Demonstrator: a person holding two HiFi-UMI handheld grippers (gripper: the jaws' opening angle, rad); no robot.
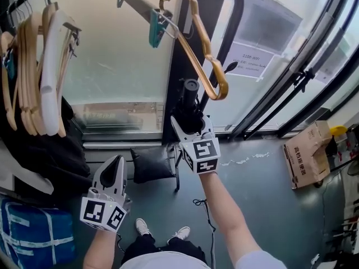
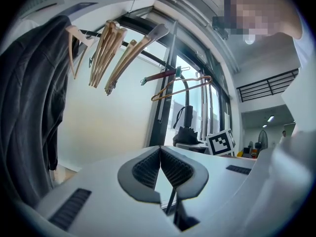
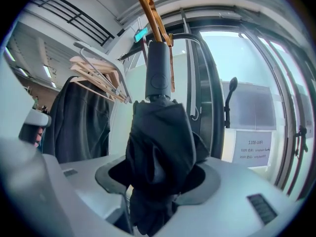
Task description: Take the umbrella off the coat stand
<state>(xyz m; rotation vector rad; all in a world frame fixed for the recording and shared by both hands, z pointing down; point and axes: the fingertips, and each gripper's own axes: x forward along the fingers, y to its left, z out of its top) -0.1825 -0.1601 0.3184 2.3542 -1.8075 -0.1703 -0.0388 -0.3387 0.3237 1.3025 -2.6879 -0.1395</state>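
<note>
Umbrella (image 3: pixel 159 142): black, folded, upright | right tongs (image 3: pixel 158 177) pinching it | left tongs (image 2: pixel 160 152) pressed together

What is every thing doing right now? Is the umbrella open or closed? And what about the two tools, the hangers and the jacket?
umbrella: folded up, handle on top, gripped in the right tool.
right tool: shut on the umbrella.
left tool: shut, nothing in it.
wooden hangers: hanging in a bunch on the rail.
dark jacket: hanging up.
</note>
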